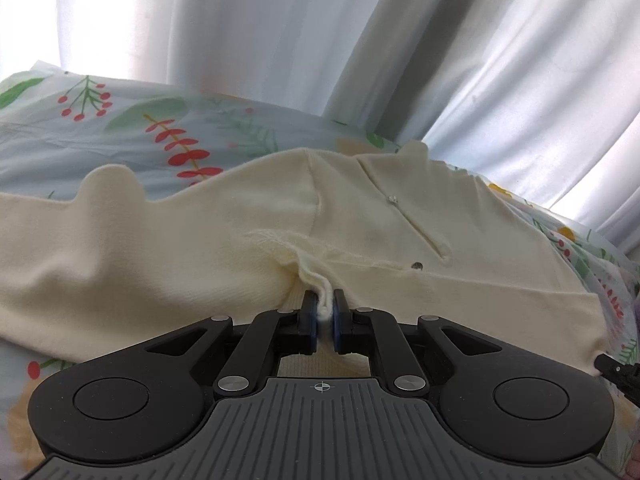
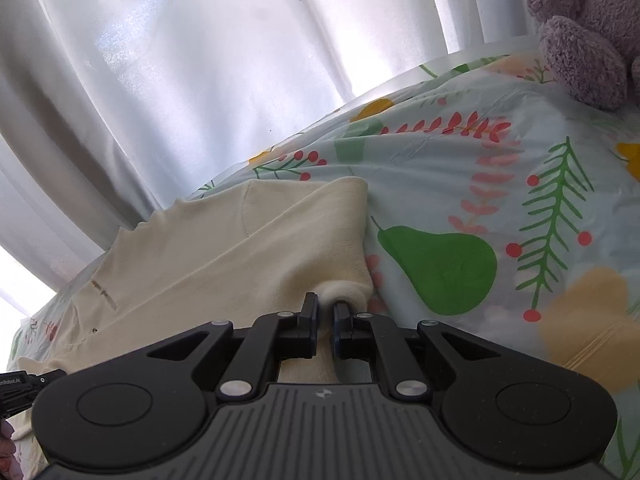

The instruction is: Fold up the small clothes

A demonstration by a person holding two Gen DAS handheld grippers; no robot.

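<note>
A small cream baby garment (image 1: 192, 236) with snap buttons lies spread on a floral sheet (image 1: 120, 128). My left gripper (image 1: 324, 304) is shut on a pinched fold at the garment's near edge, close to its middle. In the right wrist view the same cream garment (image 2: 224, 248) stretches away to the left. There my right gripper (image 2: 326, 306) is shut on the rolled near-right corner of the garment, with cloth bulging over the right fingertip. The tip of the right gripper shows at the far right edge of the left view.
White curtains (image 1: 280, 40) hang behind the bed. A grey plush toy (image 2: 588, 28) sits at the upper right on the floral sheet (image 2: 500, 184). Part of the left gripper (image 2: 24, 384) shows at the lower left of the right view.
</note>
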